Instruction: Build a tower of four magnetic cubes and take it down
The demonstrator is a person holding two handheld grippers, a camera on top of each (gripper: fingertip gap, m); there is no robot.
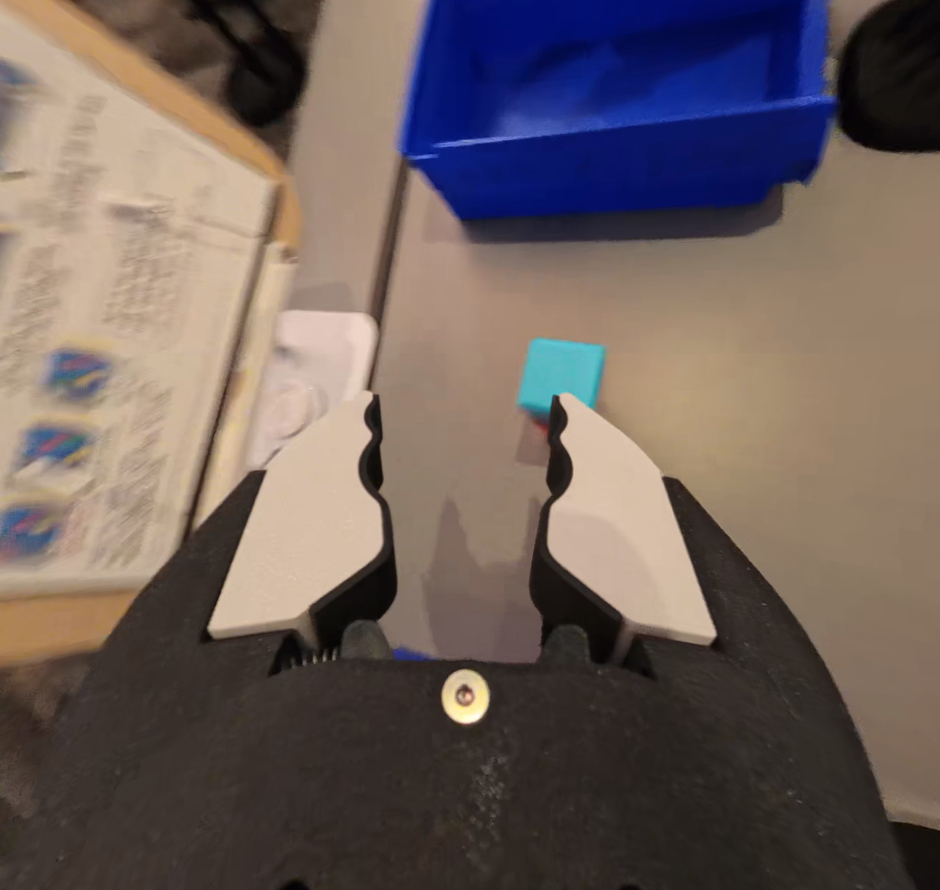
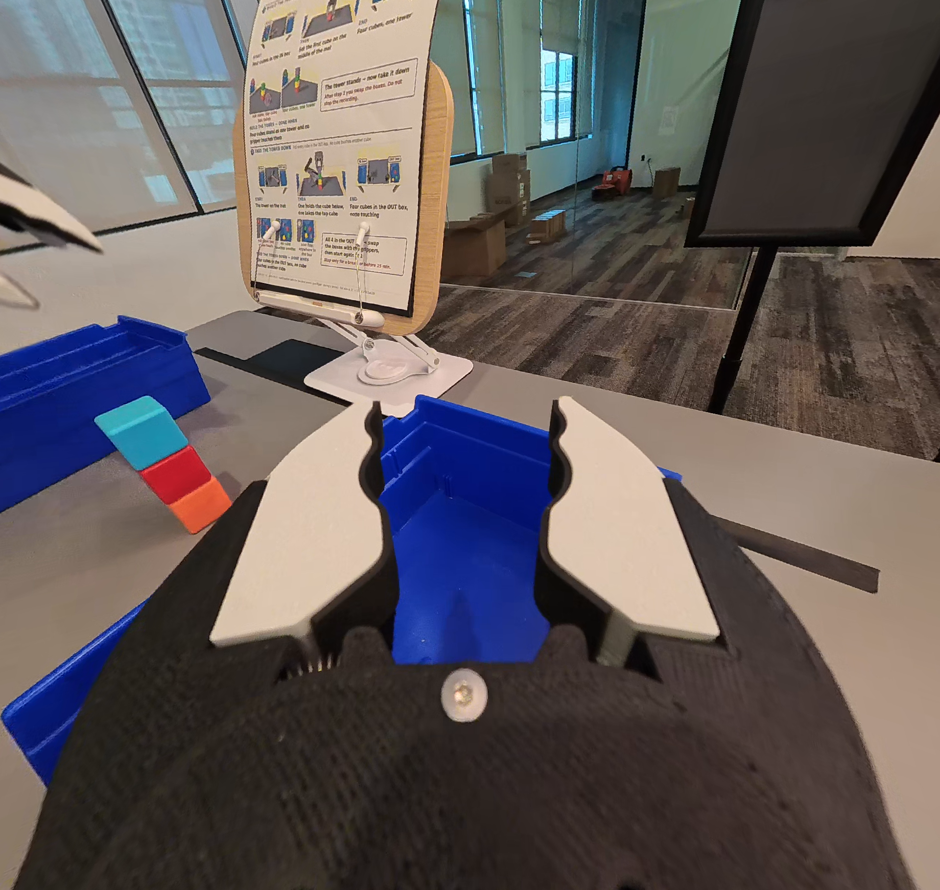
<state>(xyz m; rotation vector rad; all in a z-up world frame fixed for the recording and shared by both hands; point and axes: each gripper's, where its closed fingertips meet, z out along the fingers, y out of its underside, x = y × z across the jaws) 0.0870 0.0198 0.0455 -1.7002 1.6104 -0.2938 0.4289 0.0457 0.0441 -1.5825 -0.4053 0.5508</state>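
A tower of three cubes stands on the grey table: teal cube (image 2: 142, 430) on top, red cube (image 2: 175, 474) in the middle, orange cube (image 2: 201, 507) at the bottom. From above, the left wrist view shows mostly the teal cube (image 1: 562, 372) with a sliver of red under it. My left gripper (image 1: 465, 400) is open and empty, high above the table, its right fingertip over the tower's near edge. My right gripper (image 2: 465, 405) is open and empty, over a blue bin (image 2: 458, 550) whose visible floor is bare. No fourth cube shows.
A second blue bin (image 2: 76, 387) sits left of the tower; it also shows in the left wrist view (image 1: 610, 169). An instruction sheet on a wooden stand (image 2: 335, 153) is at the table's far side. A black framed sign on a pole (image 2: 814, 128) stands right. Across from one pair of fingers to the other is roughly 35 cm. To the teal cube (image 1: 562, 372): left tips about 7 cm, right tips about 30 cm. Seen from the right wrist view (image 2: 129, 411) as well.
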